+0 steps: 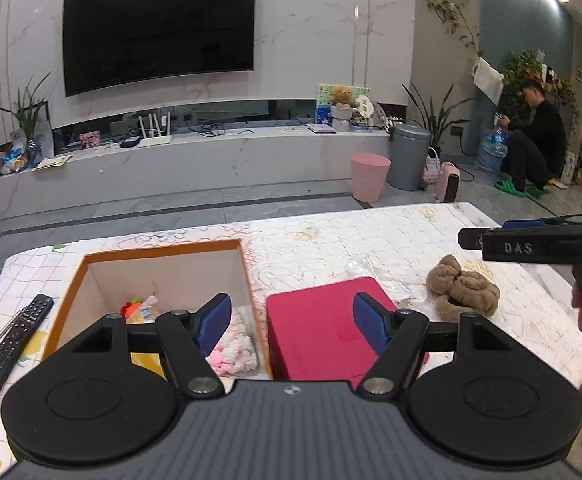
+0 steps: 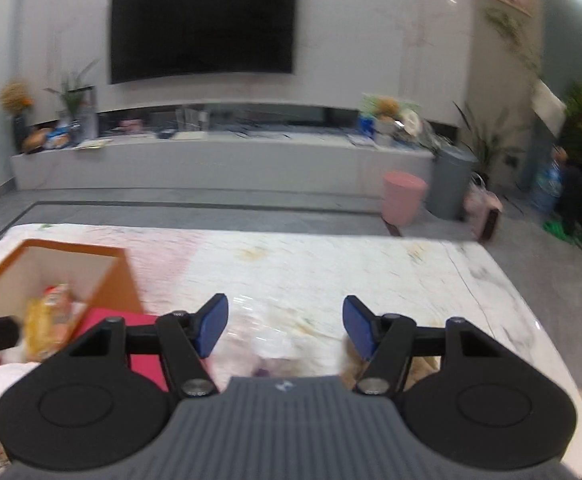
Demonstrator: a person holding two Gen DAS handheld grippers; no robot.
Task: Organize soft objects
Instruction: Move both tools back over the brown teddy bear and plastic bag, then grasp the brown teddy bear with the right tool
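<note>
In the left wrist view, the left gripper (image 1: 289,328) is spread wide with nothing between its pads, hovering over the near edge of the table (image 1: 371,236). The open box (image 1: 91,268) at 9 o'clock of the gripper already contains a pink knitted item (image 1: 235,350) and a yellow packet (image 1: 143,314), so part of the sorting appears done. The brown plush toy (image 1: 461,290) remains on the table at 2 o'clock, well apart from the box, and appears to be the item left to move. The red box (image 1: 319,328) stands between plush toy and open box and lies in the transfer path. A remote control (image 1: 13,346) rests at 9 o'clock beyond the box. The right gripper (image 1: 531,242) enters at 3 o'clock above the plush toy. In the right wrist view, blurred, the right gripper is spread and empty over a clear plastic wrapper (image 2: 275,344); the plush toy shows only as a tan patch at 4 o'clock.
</note>
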